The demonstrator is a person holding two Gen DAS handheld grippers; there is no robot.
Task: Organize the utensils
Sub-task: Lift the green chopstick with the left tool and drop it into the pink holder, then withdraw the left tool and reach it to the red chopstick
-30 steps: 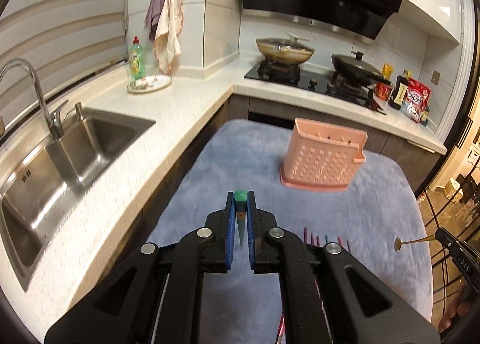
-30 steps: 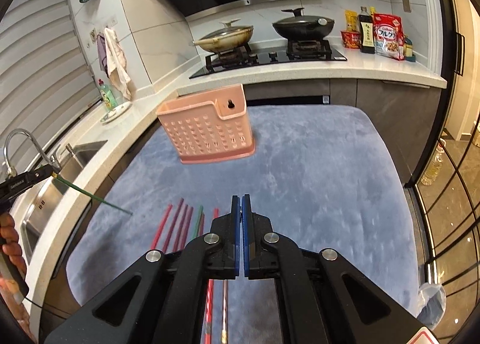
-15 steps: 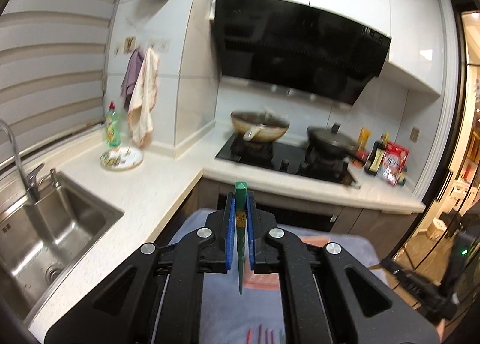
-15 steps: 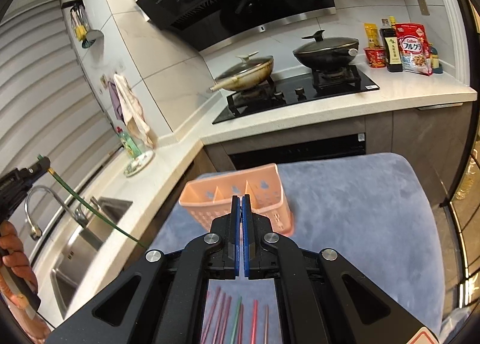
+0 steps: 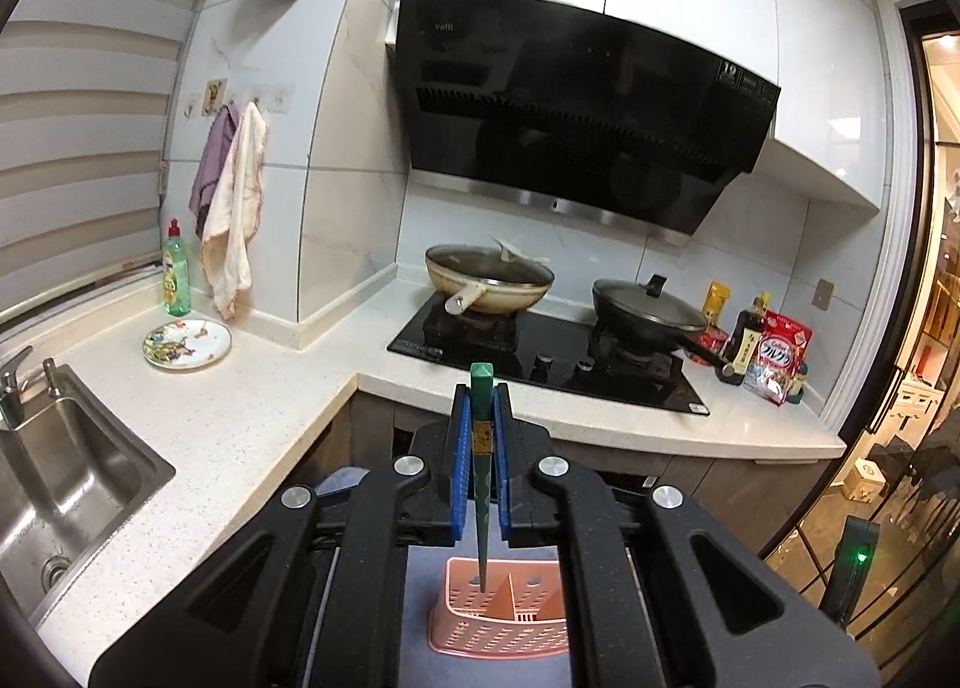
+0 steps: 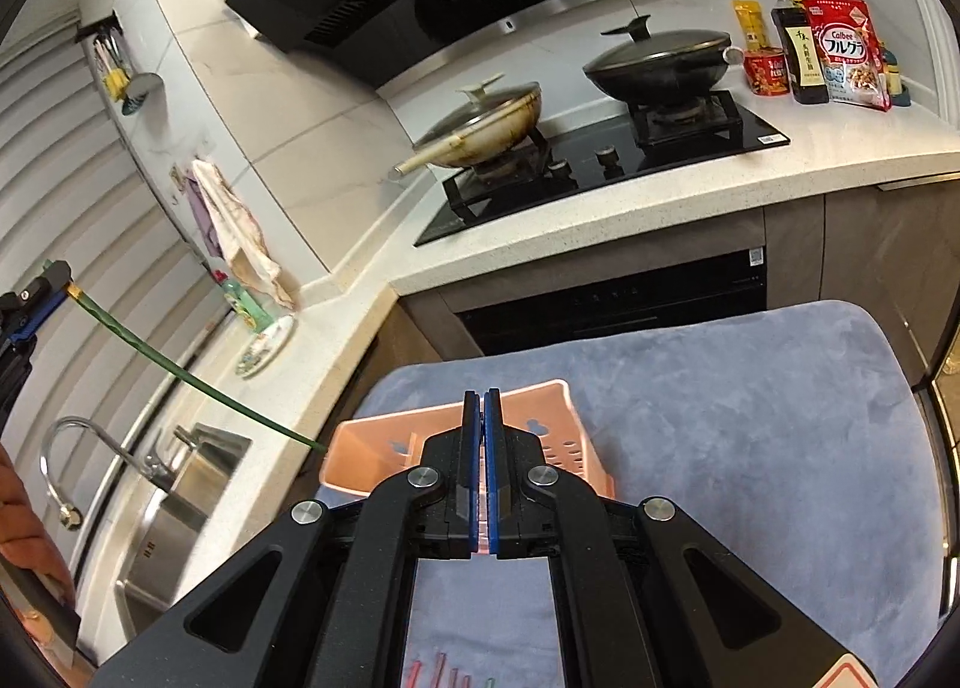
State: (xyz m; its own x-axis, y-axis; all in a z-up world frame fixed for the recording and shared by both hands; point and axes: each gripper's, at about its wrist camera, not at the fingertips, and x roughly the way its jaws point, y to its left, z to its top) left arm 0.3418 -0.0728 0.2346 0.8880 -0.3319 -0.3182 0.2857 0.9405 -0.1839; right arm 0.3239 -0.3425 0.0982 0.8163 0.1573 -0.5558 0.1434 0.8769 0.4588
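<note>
I am holding my left gripper (image 5: 480, 466) pinched tight on a green chopstick (image 5: 482, 448), gripped near its thick top end with the thin tip hanging down. From the left wrist view the tip is lining up over the pink perforated utensil basket (image 5: 501, 628), above the left one of its compartments. From the right wrist view the same chopstick is slanting down toward the basket's near left corner, tip right at the rim; I cannot tell whether it is inside yet. The basket is standing on the blue-grey plush mat (image 6: 750, 388) covering the desk.

My right gripper (image 6: 483, 472) is pressed together with nothing visible between its pads, hovering just above the basket. A few more chopsticks (image 6: 444, 673), red and green, are lying on the mat close below it, waiting for their turn.

I judge this as the placing step for one chopstick. Next, I am needing to bring the tip clear of the rim and the divider, lower it straight into the compartment, then spread the left gripper. The risk I see is the slanted stick catching the rim and tipping the light basket.
</note>
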